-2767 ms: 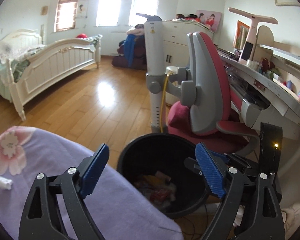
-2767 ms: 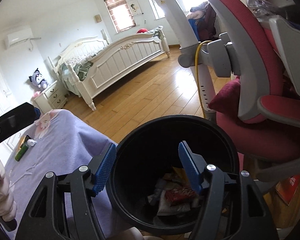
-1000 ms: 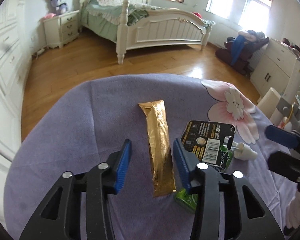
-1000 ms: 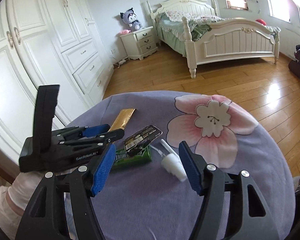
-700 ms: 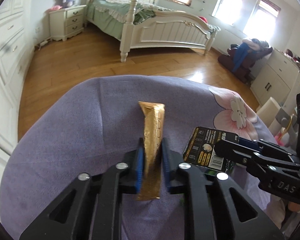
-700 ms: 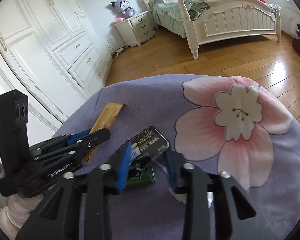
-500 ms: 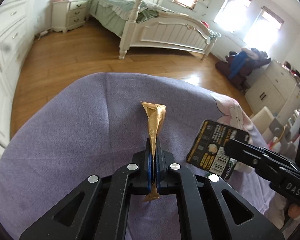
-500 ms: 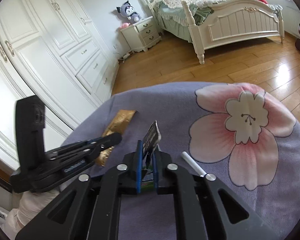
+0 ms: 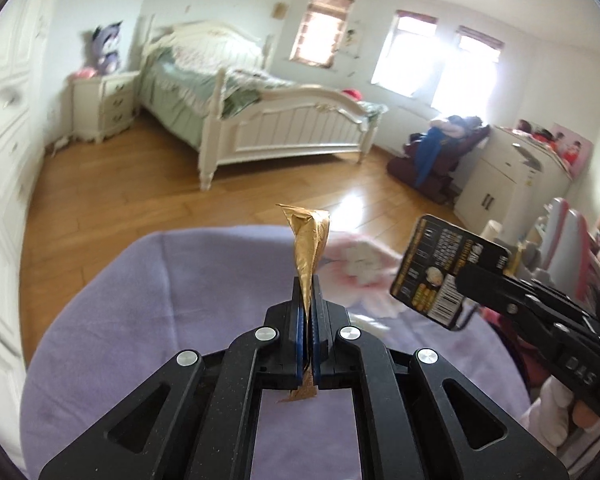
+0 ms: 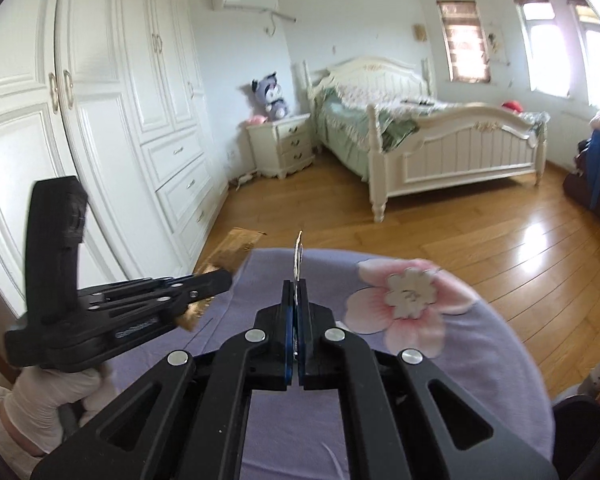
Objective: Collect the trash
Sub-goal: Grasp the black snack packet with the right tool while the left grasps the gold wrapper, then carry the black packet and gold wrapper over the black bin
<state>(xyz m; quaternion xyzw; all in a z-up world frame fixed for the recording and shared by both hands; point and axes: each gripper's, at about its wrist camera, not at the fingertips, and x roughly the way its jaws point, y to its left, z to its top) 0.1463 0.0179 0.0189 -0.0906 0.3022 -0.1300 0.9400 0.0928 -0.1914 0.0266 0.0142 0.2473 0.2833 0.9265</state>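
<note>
My left gripper [image 9: 308, 300] is shut on a gold foil wrapper [image 9: 309, 240], held upright above the purple cloth-covered table [image 9: 160, 320]. My right gripper [image 10: 297, 300] is shut on a flat black printed card package [image 10: 298, 258], seen edge-on here and face-on in the left wrist view [image 9: 444, 270]. The right gripper shows at the right of the left wrist view [image 9: 472, 284]. The left gripper shows at the left of the right wrist view [image 10: 216, 280], with the gold wrapper [image 10: 236, 248] in it. Both items are lifted off the table.
The purple cloth has a pink flower print [image 10: 408, 300]. A black bin rim [image 10: 580, 424] shows at the lower right. A white bed [image 10: 440, 140], nightstand [image 10: 284, 144] and wardrobe [image 10: 80, 120] stand around a wooden floor. A red chair [image 9: 572, 240] is at the far right.
Both grippers closed on their items, the left on the gold wrapper, the right on the black card package, and have lifted them off the cloth. The views now tilt up toward the room.
</note>
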